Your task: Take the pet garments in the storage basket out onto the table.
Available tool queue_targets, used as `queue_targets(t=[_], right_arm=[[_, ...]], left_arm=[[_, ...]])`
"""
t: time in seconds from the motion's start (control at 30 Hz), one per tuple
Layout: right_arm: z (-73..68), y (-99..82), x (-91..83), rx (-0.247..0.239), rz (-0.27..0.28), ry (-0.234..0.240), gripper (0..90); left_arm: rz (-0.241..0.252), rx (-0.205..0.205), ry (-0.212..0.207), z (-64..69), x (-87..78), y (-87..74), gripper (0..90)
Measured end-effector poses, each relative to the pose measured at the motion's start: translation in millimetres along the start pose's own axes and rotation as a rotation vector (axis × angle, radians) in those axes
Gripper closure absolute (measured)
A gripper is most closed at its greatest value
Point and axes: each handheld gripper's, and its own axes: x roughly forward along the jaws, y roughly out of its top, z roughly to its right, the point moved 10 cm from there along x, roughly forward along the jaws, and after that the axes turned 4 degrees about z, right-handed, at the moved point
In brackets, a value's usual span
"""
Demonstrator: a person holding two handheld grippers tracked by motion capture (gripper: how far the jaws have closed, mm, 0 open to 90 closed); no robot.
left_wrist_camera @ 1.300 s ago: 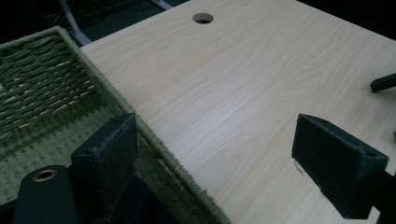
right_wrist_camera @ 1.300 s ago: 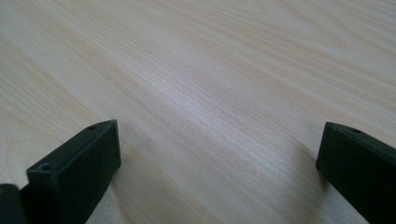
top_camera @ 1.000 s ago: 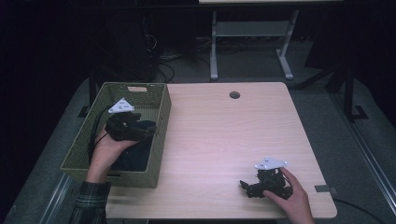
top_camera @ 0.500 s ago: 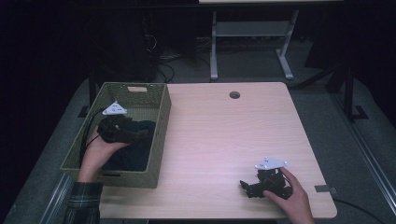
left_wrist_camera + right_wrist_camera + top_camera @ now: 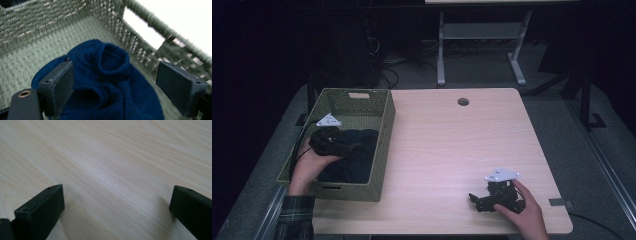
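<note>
My left claw (image 5: 115, 82) hovering inside the woven basket (image 5: 379, 125), jaws spread wide over the crumpled blue cloth (image 5: 110, 82) lying between and below them, my right claw (image 5: 479, 200) resting spread on the bare table (image 5: 447, 145), well apart from the basket.

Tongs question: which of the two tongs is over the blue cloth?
The left tongs, inside the green basket, open above the blue cloth. The right tongs rest by the bare wooden table.

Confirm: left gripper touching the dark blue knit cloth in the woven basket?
Cannot tell. In the left gripper view the left gripper is open over the dark blue knit cloth; its near finger overlaps the fabric, but no plain contact or gap shows.
</note>
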Motion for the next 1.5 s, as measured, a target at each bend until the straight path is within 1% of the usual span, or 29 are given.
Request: queue_targets(t=[0.07, 0.1, 0.17, 0.23, 0.5, 0.6, 0.63, 0.7, 0.73, 0.77, 0.83, 0.97, 1.03, 1.17, 1.23, 1.27, 1.3, 1.33, 1.4, 1.43, 1.47, 1.5], right_arm=[[0.0, 0.0, 0.0, 0.000, 0.000, 0.000, 0.0], [0.0, 0.0, 0.0, 0.000, 0.000, 0.000, 0.0], [0.0, 0.0, 0.0, 0.000, 0.000, 0.000, 0.0], [0.0, 0.0, 0.0, 0.000, 0.000, 0.000, 0.0], [0.0, 0.0, 0.0, 0.000, 0.000, 0.000, 0.0], [0.0, 0.0, 0.0, 0.000, 0.000, 0.000, 0.0], [0.0, 0.0, 0.0, 0.000, 0.000, 0.000, 0.0], [0.0, 0.0, 0.0, 0.000, 0.000, 0.000, 0.0], [0.0, 0.0, 0.0, 0.000, 0.000, 0.000, 0.0], [0.0, 0.0, 0.0, 0.000, 0.000, 0.000, 0.0], [0.0, 0.0, 0.0, -0.001, 0.000, 0.000, 0.0], [0.0, 0.0, 0.0, -0.001, 0.000, 0.000, 0.0], [0.0, 0.0, 0.0, -0.001, 0.000, 0.000, 0.0], [0.0, 0.0, 0.0, 0.000, 0.000, 0.000, 0.0], [0.0, 0.0, 0.0, 0.000, 0.000, 0.000, 0.0], [0.0, 0.0, 0.0, -0.001, 0.000, 0.000, 0.0], [0.0, 0.0, 0.0, -0.001, 0.000, 0.000, 0.0], [0.0, 0.0, 0.0, -0.001, 0.000, 0.000, 0.0], [0.0, 0.0, 0.0, -0.001, 0.000, 0.000, 0.0], [0.0, 0.0, 0.0, -0.001, 0.000, 0.000, 0.0], [0.0, 0.0, 0.0, -0.001, 0.000, 0.000, 0.0], [0.0, 0.0, 0.0, -0.001, 0.000, 0.000, 0.0]], left_arm=[[-0.017, -0.013, 0.000, -2.1, 2.0, -5.2, 14.5], [-0.017, -0.013, 0.000, -2.1, 2.0, -5.2, 14.5], [-0.041, -0.009, 0.002, -4.8, 4.6, -11.2, 14.5], [-0.057, -0.015, -0.004, -6.1, 6.9, -15.7, 14.5], [-0.132, 0.012, -0.013, -7.5, 17.0, -32.2, 14.6], [-0.159, 0.018, -0.026, -6.0, 21.1, -37.4, 14.6], [-0.181, 0.023, -0.035, -4.6, 24.0, -40.7, 14.6], [-0.187, 0.022, -0.039, -4.0, 25.1, -41.5, 14.5], [-0.203, 0.027, -0.051, -1.8, 28.0, -43.9, 14.5], [-0.203, 0.027, -0.051, -1.8, 28.0, -43.9, 14.5], [-0.227, 0.028, -0.064, 0.9, 31.3, -47.2, 14.5], [-0.280, 0.048, -0.074, 4.2, 36.4, -54.2, 14.5], [-0.281, 0.052, -0.075, 4.9, 37.4, -54.7, 14.5], [-0.327, 0.078, -0.081, 6.6, 40.6, -60.8, 14.5], [-0.344, 0.082, -0.081, 7.2, 42.2, -63.0, 14.5], [-0.368, 0.090, -0.081, 8.4, 44.1, -66.3, 14.6], [-0.368, 0.090, -0.081, 8.4, 44.1, -66.3, 14.6], [-0.401, 0.113, -0.079, 8.9, 45.8, -70.1, 14.7], [-0.402, 0.116, -0.073, 10.1, 47.5, -70.9, 15.2], [-0.413, 0.120, -0.074, 10.8, 47.7, -71.7, 15.6], [-0.413, 0.120, -0.074, 10.8, 47.7, -71.7, 17.7], [-0.418, 0.124, -0.078, 10.0, 46.9, -72.1, 17.7]])
